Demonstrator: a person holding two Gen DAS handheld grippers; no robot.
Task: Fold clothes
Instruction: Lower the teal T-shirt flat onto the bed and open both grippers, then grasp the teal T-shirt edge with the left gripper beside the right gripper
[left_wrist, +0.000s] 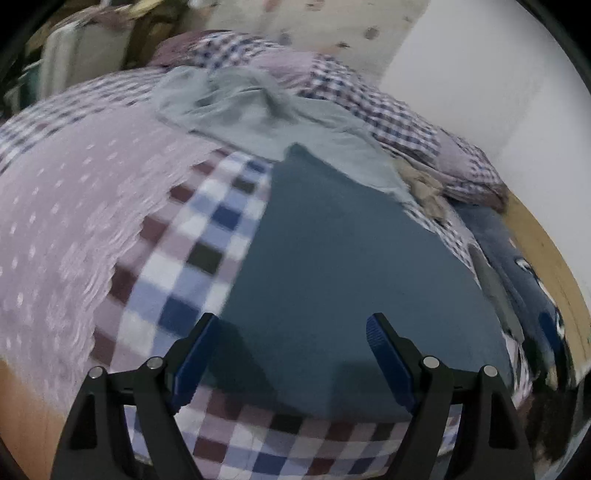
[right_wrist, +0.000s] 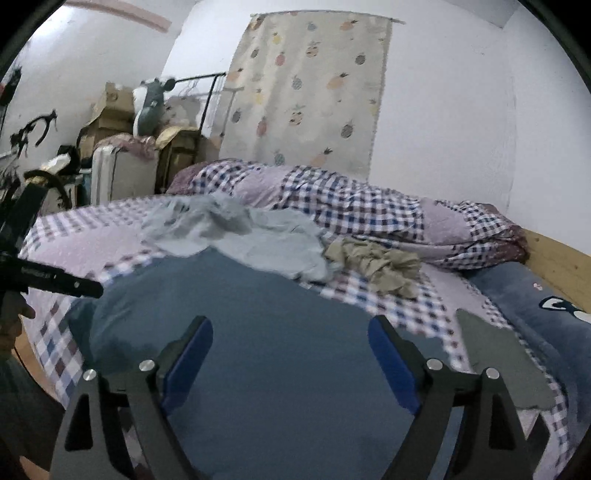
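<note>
Flat blue garment (right_wrist: 280, 332) lies unobstructed; crumpled grey clothes (right_wrist: 236, 229) and rolled quilt (right_wrist: 362, 206) block beyond

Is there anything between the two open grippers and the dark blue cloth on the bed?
Nothing visible. The left gripper and right gripper are open directly above the dark blue cloth, its surface bare.

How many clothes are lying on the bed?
3, maybe more hidden: a dark teal garment spread flat nearest the grippers, a crumpled light grey garment behind it, and a small khaki bundle to the right, beside the rolled checked quilt.
</note>
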